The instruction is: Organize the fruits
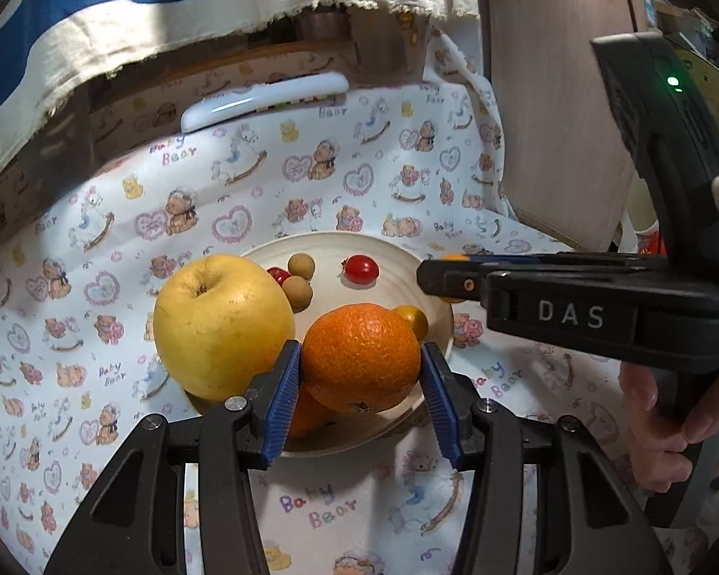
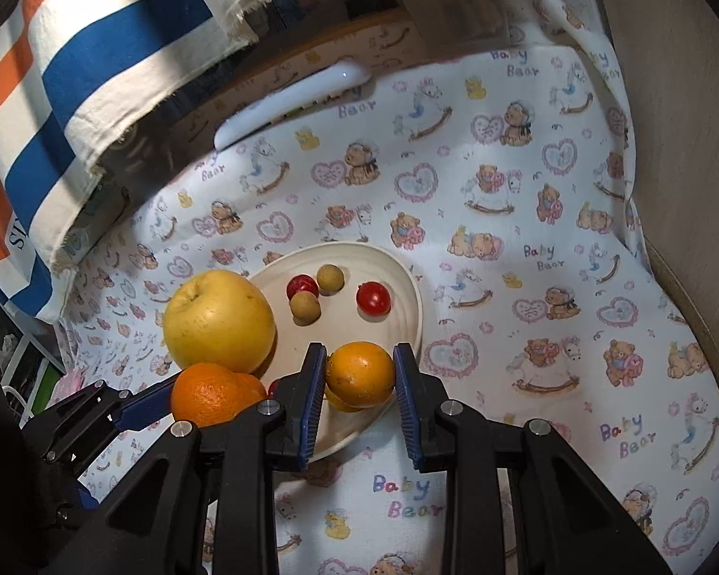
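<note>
Left wrist view has the left tool (image 1: 359,373) clenched on a large orange (image 1: 362,357), its blue pads pressing the fruit's two sides just over the near rim of the cream plate (image 1: 398,263); the yellow apple (image 1: 223,326) sits touching or nearly touching the left pad, so any sideways shift to the left risks bumping it. The right tool (image 2: 357,383) comes in from the right in that view and, in its own view, is grasping a smaller yellow-orange citrus (image 2: 359,373) above the plate's near edge, with another like fruit partly hidden beneath it. The two tools stand close side by side, the left one's fruit just left of the right one's, so they could crowd each other on a lowering move. Farther in on the plate lie two red cherry tomatoes (image 2: 373,298) and two brown longans (image 2: 330,279), apart from both grips. The table wears a bear-print cloth (image 2: 527,239), with a white remote-like bar (image 2: 292,105) at its far edge
</note>
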The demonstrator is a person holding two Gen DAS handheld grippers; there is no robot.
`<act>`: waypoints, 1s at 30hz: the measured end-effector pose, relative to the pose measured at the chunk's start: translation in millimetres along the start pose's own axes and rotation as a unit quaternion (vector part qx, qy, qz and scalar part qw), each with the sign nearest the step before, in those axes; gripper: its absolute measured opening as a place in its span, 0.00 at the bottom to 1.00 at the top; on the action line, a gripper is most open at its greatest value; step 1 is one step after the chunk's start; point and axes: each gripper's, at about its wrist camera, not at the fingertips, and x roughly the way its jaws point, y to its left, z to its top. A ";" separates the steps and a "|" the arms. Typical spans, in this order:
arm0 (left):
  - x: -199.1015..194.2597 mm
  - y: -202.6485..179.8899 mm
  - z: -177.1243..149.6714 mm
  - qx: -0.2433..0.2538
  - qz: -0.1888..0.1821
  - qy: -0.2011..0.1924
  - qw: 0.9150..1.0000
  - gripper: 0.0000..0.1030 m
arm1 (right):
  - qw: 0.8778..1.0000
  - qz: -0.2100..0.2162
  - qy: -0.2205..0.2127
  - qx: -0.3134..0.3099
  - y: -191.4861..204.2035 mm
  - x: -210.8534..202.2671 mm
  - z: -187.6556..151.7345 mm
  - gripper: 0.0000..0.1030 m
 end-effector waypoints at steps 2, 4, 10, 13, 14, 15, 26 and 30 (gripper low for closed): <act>1.1 -2.4 0.9 0.009 0.004 -0.001 1.000 0.47 | 1.000 0.000 0.006 0.002 -1.2 3.6 -0.8 0.29; 2.4 -3.6 1.7 0.010 0.002 0.002 1.000 0.47 | 1.000 -0.001 0.012 0.003 -1.5 7.5 -1.7 0.29; 7.5 -4.1 0.3 0.016 0.000 0.002 1.000 0.48 | 1.000 0.001 0.017 0.012 -5.6 11.9 -2.2 0.29; 5.5 -5.3 0.0 0.024 -0.001 -0.007 1.000 0.55 | 1.000 0.002 0.015 0.018 -8.6 10.8 -1.1 0.47; 4.3 -6.3 0.4 0.028 0.006 -0.012 1.000 0.58 | 1.000 -0.002 0.010 0.018 -9.1 9.0 -0.8 0.52; 3.1 -7.1 1.0 0.031 0.014 -0.016 0.999 0.59 | 1.000 -0.008 0.002 0.019 -9.5 6.0 -0.4 0.55; -50.8 18.5 1.6 -0.008 0.026 -0.086 0.996 0.71 | 0.996 -0.040 -0.085 0.008 -2.1 -37.6 6.9 0.58; -88.0 39.7 -9.3 -0.027 0.044 -0.146 0.988 0.88 | 0.988 -0.055 -0.137 -0.032 22.3 -58.7 2.5 0.72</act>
